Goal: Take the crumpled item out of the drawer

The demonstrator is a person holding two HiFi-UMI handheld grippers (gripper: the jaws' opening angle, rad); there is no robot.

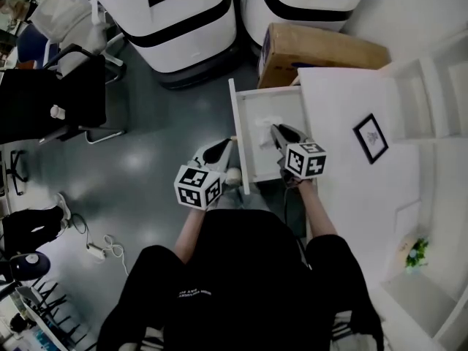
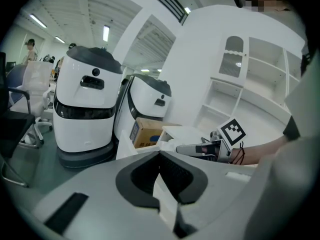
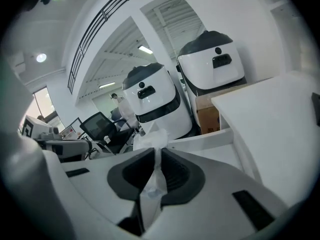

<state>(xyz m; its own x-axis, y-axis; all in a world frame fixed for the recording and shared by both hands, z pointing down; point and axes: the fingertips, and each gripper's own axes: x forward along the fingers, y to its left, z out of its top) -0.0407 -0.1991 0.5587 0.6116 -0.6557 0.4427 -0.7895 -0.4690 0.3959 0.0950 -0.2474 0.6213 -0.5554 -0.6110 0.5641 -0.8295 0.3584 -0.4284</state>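
Observation:
A white drawer [image 1: 289,104] stands pulled out of the white desk [image 1: 351,189]. My right gripper [image 1: 276,130] reaches over the inside of the drawer, shut on the crumpled white item [image 1: 265,125]. In the right gripper view the crumpled item [image 3: 151,186] runs as a thin strip between the pads and bunches up beyond the gripper's [image 3: 156,151] tips. My left gripper [image 1: 228,145] is at the drawer front [image 1: 240,141], outside the drawer. In the left gripper view a white edge of the drawer front [image 2: 167,196] sits pinched between the closed jaws of that gripper [image 2: 160,154].
Two large white and black machines [image 1: 168,13] stand beyond the drawer, with a cardboard box [image 1: 314,53] next to them. A black office chair [image 1: 58,97] is at the left. A small framed picture [image 1: 371,137] and a little plant [image 1: 417,253] rest on the desk.

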